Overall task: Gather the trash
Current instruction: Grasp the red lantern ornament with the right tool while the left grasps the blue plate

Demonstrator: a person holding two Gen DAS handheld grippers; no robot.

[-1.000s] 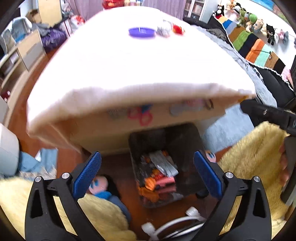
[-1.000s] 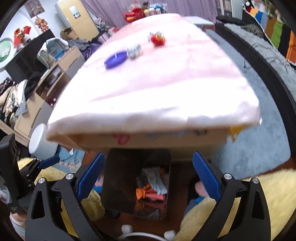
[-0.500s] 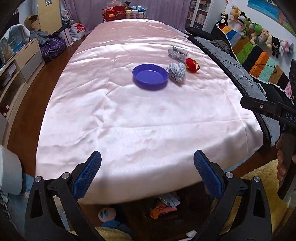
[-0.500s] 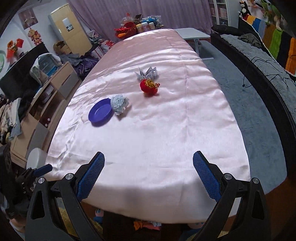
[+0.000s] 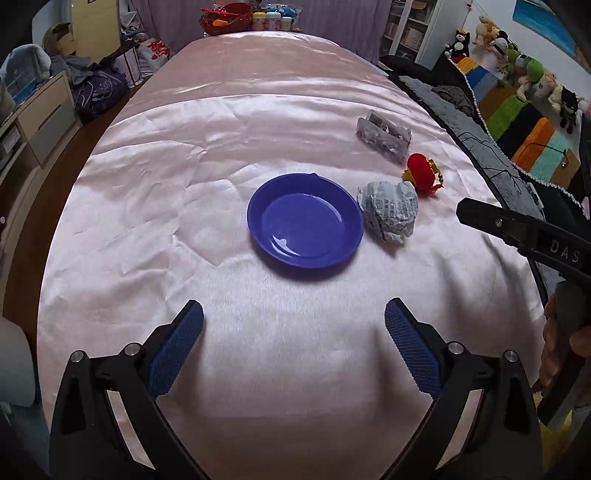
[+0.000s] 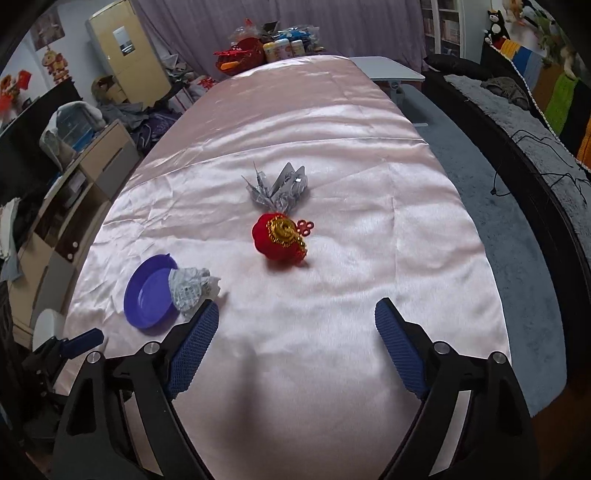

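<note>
A crumpled ball of printed paper [image 5: 390, 211] [image 6: 192, 290] lies against the right rim of a blue plate [image 5: 304, 220] [image 6: 149, 298] on the pink satin cloth [image 5: 221, 147]. Beyond it sit a red and gold ornament [image 5: 423, 172] [image 6: 282, 238] and a crinkled silver wrapper [image 5: 384, 136] [image 6: 279, 186]. My left gripper [image 5: 294, 345] hangs open above the cloth, short of the plate. My right gripper [image 6: 297, 341] has nothing between its fingers; its jaws are closing, and the ornament lies ahead of it.
The long table [image 6: 332, 92] runs away from me, with jars and a red basket [image 5: 231, 16] at its far end. Drawers and clutter [image 6: 55, 177] line the left. A dark sofa with a striped blanket and plush toys [image 5: 517, 103] lines the right.
Both grippers have come up from the trash bin under the table edge and moved forward over the tabletop; the plate, paper ball, ornament and wrapper now appear much nearer.
</note>
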